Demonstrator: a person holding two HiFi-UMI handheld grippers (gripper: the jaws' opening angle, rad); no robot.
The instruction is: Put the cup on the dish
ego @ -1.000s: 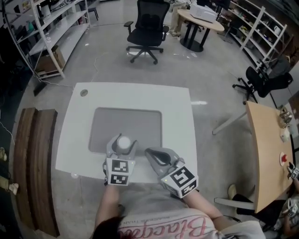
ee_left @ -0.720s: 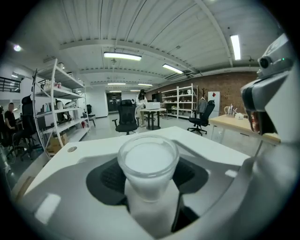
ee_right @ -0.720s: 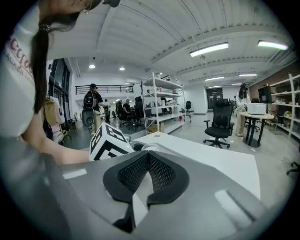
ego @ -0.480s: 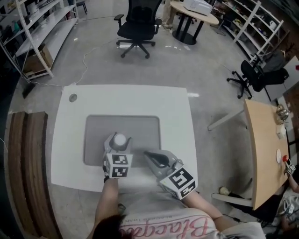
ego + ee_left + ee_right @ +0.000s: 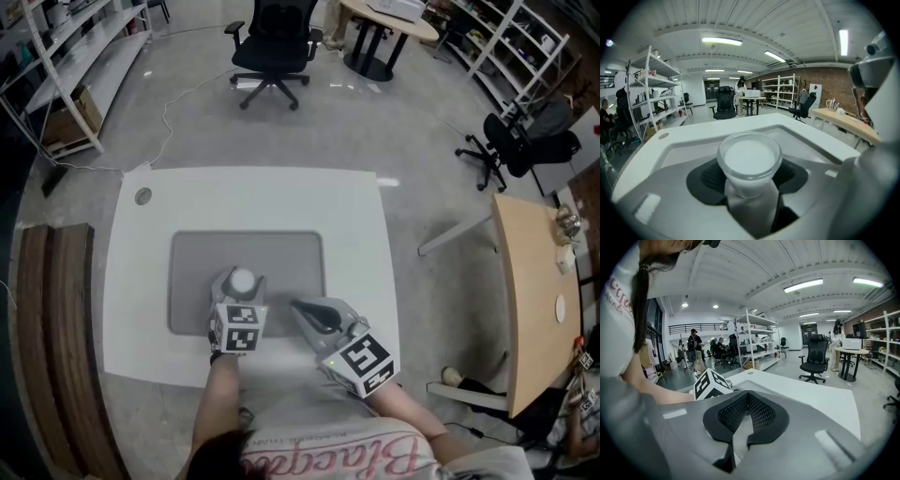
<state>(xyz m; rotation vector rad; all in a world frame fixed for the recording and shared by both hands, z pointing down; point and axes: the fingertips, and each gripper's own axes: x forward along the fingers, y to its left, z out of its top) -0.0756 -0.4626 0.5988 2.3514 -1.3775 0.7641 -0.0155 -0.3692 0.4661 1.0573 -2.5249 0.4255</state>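
Note:
A small white cup sits upright between the jaws of my left gripper, over the front part of the grey mat. In the left gripper view the cup fills the gap and the dark pads press its sides. My right gripper rests to the right of it near the table's front edge. Its jaws are shut with nothing between them, and its pads meet at the tip. No dish shows in any view.
The mat lies on a white table with a round cable hole at its far left corner. A black office chair stands beyond it, a wooden table to the right, and wooden planks to the left.
The left gripper with the cup has edged a little forward over the mat. The right gripper has hardly moved.

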